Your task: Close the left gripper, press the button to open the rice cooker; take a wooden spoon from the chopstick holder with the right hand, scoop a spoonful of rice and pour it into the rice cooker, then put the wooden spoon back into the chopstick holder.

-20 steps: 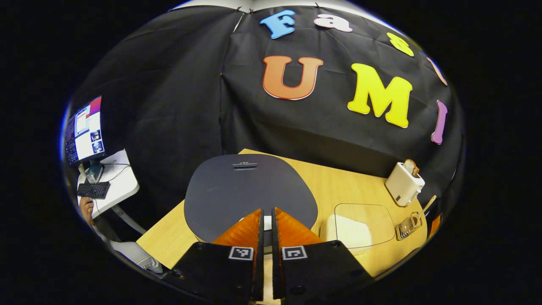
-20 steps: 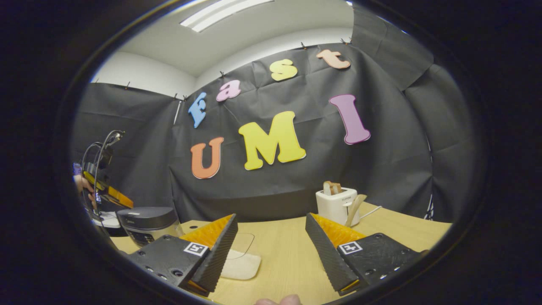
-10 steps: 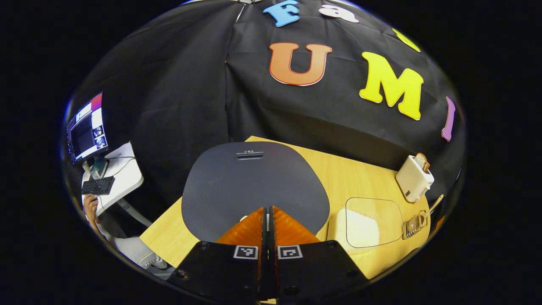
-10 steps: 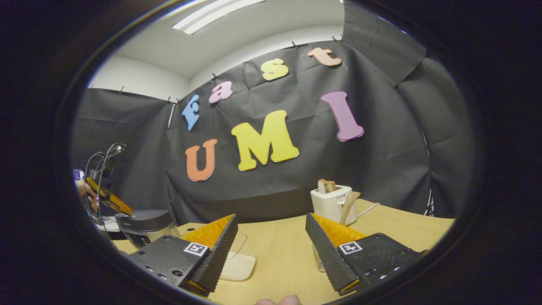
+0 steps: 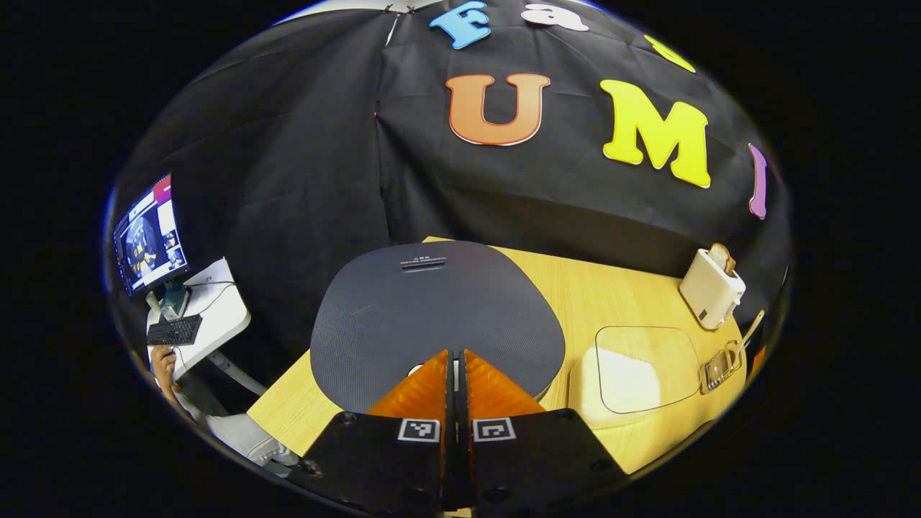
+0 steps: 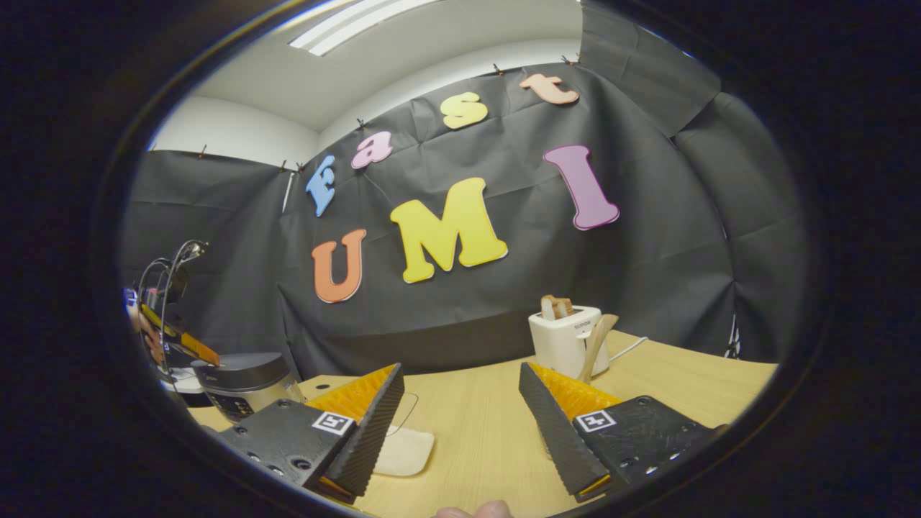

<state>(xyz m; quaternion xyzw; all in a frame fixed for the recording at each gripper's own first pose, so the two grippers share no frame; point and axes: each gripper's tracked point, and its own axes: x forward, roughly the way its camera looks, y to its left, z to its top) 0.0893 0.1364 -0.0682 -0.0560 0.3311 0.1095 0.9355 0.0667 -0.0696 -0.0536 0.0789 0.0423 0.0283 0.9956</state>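
The rice cooker's dark grey lid (image 5: 432, 309) lies closed just beyond my left gripper (image 5: 455, 354), which is shut with nothing held, its tips over the lid's near edge where a pale button (image 5: 416, 370) peeks out. The wooden spoon (image 5: 750, 329) stands in the chopstick holder (image 5: 718, 367) at the right, beside a clear box of white rice (image 5: 633, 374). In the right gripper view my right gripper (image 6: 460, 381) hangs open above the table, the spoon (image 6: 597, 337) rising behind its right finger. Far left there, the left gripper (image 6: 180, 337) sits over the cooker (image 6: 245, 381).
A white toaster (image 5: 711, 288) with bread stands at the back right of the wooden table (image 5: 575, 288); it also shows as the toaster (image 6: 567, 339) behind the spoon. Off the table's left, a side desk holds a monitor (image 5: 147, 234) and keyboard (image 5: 173, 329).
The left gripper's fingers came together from a narrow gap to fully shut and moved closer over the cooker lid. The right gripper stayed open, shifting only slightly.
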